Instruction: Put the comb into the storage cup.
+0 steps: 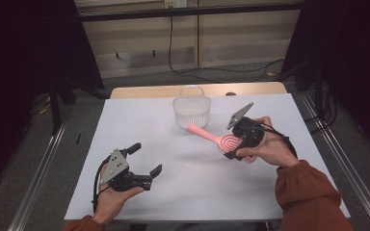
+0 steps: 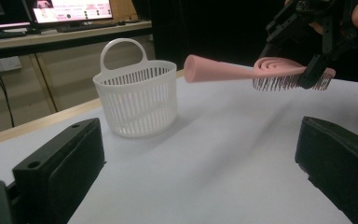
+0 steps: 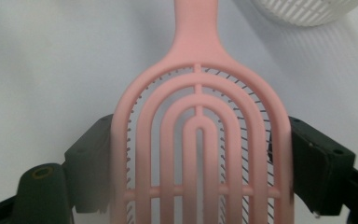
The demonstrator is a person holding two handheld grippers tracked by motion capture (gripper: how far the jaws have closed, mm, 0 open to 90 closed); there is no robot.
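Right gripper (image 1: pixel 237 143) clamps the head of the pink hairbrush (image 1: pixel 217 138) by its two edges, off the table. Brush: smooth matte plastic, vented head of nested arches, thin dark bristles beneath, rounded tapering handle pointing toward the white slotted basket (image 1: pixel 191 112) with loop handle. Left gripper (image 1: pixel 144 159) unclenched, nothing between its blocky black jaws, above the white sheet (image 1: pixel 139 125).

Even overhead light brightens the white table (image 1: pixel 183 159); the surroundings sink into darkness. Shadows are soft. The pink brush (image 3: pixel 200 140) looks slightly blurred close up.
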